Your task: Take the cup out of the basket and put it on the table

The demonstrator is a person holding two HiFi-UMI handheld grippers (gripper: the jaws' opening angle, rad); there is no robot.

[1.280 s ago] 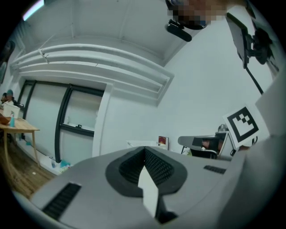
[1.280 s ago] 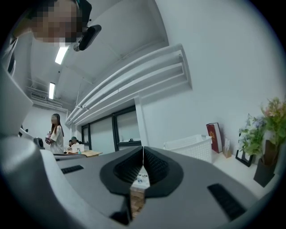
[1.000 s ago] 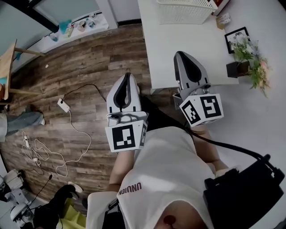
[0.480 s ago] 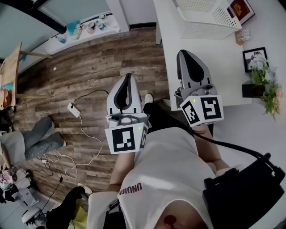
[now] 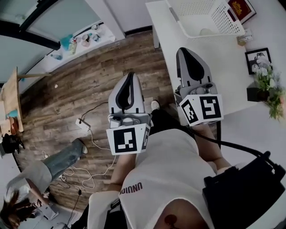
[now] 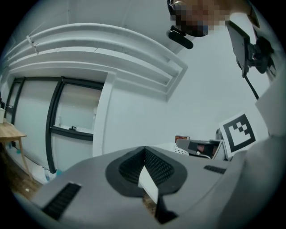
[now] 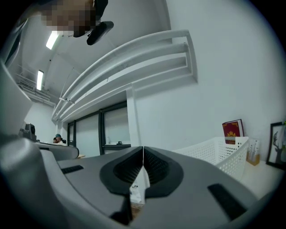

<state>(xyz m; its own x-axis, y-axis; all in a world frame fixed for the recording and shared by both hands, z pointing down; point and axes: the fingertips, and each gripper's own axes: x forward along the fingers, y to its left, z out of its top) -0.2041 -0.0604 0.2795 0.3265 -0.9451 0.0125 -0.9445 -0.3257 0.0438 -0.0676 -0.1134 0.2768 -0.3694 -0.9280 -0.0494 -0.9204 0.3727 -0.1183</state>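
Note:
A white perforated basket (image 5: 223,18) stands at the far end of the white table (image 5: 223,67); a pale round shape (image 5: 206,32) inside it may be the cup. My right gripper (image 5: 186,50) hovers over the table's near edge, short of the basket, jaws shut and empty. Its own view shows the basket (image 7: 214,154) ahead on the right beyond the closed jaws (image 7: 143,150). My left gripper (image 5: 131,74) hangs over the wooden floor left of the table, also shut with nothing in it (image 6: 144,150).
A framed picture (image 5: 259,57) and a potted plant (image 5: 268,87) sit on the table's right side, and a red book (image 5: 241,8) leans behind the basket. Cables (image 5: 87,127) lie on the floor, a seated person (image 5: 53,163) is at lower left, and a black bag (image 5: 243,192) is beside me.
The head view has swung so the basket shows more fully, with its inside visible. A seated person has come into view at lower left. Both grippers stay shut, held in much the same place.

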